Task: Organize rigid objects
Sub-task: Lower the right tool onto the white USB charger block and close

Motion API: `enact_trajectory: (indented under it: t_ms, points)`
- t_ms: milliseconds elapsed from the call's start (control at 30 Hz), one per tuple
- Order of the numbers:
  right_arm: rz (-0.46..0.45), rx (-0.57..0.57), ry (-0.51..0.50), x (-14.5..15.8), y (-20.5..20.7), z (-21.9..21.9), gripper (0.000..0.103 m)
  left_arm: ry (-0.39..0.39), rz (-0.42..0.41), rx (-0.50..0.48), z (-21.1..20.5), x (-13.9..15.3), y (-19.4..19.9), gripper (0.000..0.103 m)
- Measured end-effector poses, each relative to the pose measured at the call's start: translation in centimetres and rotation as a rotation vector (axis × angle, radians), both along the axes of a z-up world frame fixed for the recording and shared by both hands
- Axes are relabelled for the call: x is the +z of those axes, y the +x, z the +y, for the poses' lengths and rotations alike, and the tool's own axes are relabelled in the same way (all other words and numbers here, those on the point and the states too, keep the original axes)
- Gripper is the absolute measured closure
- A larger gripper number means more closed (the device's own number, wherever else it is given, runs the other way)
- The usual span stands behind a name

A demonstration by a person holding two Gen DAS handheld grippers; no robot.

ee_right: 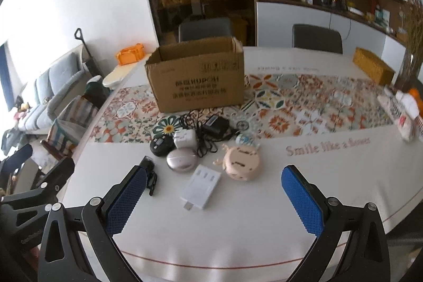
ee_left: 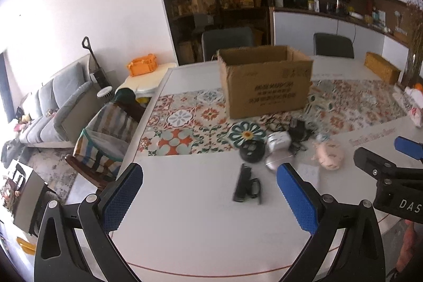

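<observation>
Both your left gripper (ee_left: 208, 194) and right gripper (ee_right: 214, 194) are wide and empty; center one small item before closing; then carry it to the cardboard box (ee_right: 198, 81).

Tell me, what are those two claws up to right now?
Left gripper and right gripper open, empty, above the white table. Small gadgets clustered before the open brown cardboard box. Nothing in the way.

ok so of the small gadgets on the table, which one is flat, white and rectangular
The white power strip, lying nearest the right gripper. The neighbours differ: a pinkish oval case, a round pink toy, a boxy white plug.
</observation>
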State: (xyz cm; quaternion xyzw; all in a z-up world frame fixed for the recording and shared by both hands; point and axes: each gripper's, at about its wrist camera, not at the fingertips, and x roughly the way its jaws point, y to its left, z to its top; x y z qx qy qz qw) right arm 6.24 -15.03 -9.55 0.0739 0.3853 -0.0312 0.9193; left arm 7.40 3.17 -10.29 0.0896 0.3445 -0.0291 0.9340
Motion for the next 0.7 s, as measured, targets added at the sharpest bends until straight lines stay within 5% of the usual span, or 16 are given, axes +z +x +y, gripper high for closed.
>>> enact_trajectory:
  t_ms: [700]
  points:
    - [0.211, -0.207, 0.031, -10.0, 5.6, 3.6, 0.018, -0.012, 0.203, -0.214, 1.1, -8.8, 7.5, 0.0]
